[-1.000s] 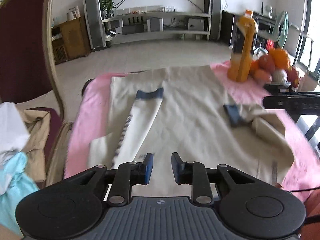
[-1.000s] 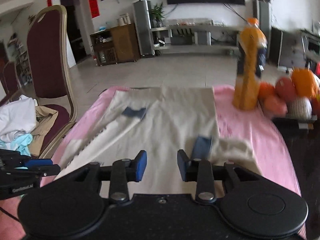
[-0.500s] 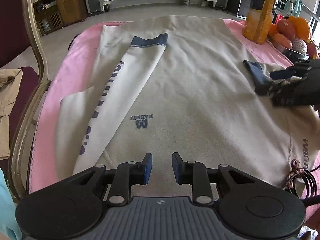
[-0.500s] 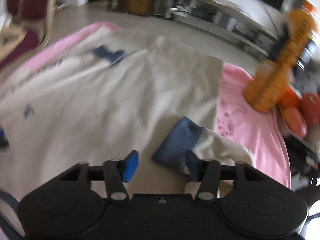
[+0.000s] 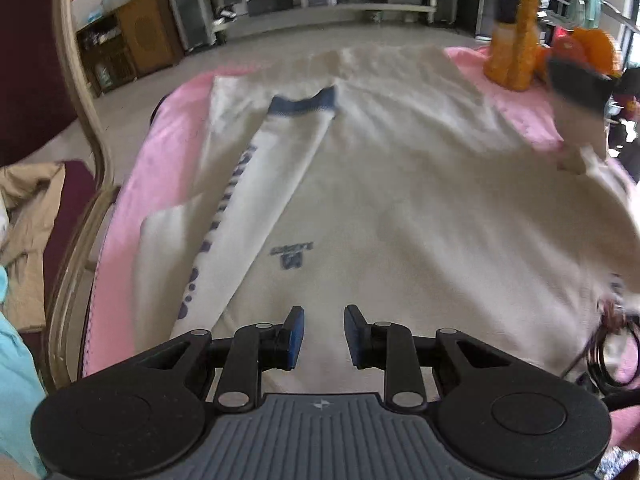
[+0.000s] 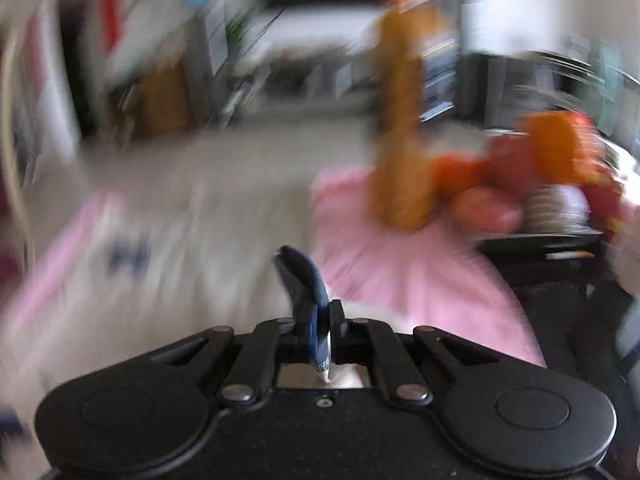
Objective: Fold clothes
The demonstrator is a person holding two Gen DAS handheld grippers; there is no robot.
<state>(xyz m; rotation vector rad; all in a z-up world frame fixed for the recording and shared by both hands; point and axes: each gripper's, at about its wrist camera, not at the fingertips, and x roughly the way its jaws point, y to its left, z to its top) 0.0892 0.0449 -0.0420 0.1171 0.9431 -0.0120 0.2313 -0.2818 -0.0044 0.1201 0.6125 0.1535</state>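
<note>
A cream sweatshirt (image 5: pixel 400 184) lies flat on the pink-covered table (image 5: pixel 168 152). Its left sleeve (image 5: pixel 256 200) is folded in over the body, blue cuff (image 5: pixel 302 104) at the far end. My left gripper (image 5: pixel 322 336) hovers over the near part of the shirt, jaws a little apart with nothing between them. My right gripper (image 6: pixel 320 316) is shut on the other blue cuff (image 6: pixel 304 280), which sticks up from between the pads. In the left wrist view that cuff (image 5: pixel 576 88) hangs lifted at the right, the right sleeve (image 5: pixel 588 152) trailing below it.
An orange juice bottle (image 5: pixel 514 36) and a pile of fruit (image 5: pixel 588 46) stand at the table's far right. A dark red chair (image 5: pixel 80 120) with loose clothes (image 5: pixel 28 216) stands close on the left. A dark cable (image 5: pixel 612 344) lies at the near right edge.
My right gripper has closed on the right sleeve's blue cuff and lifted it off the shirt, swinging sideways. My left gripper has sunk a little towards the shirt.
</note>
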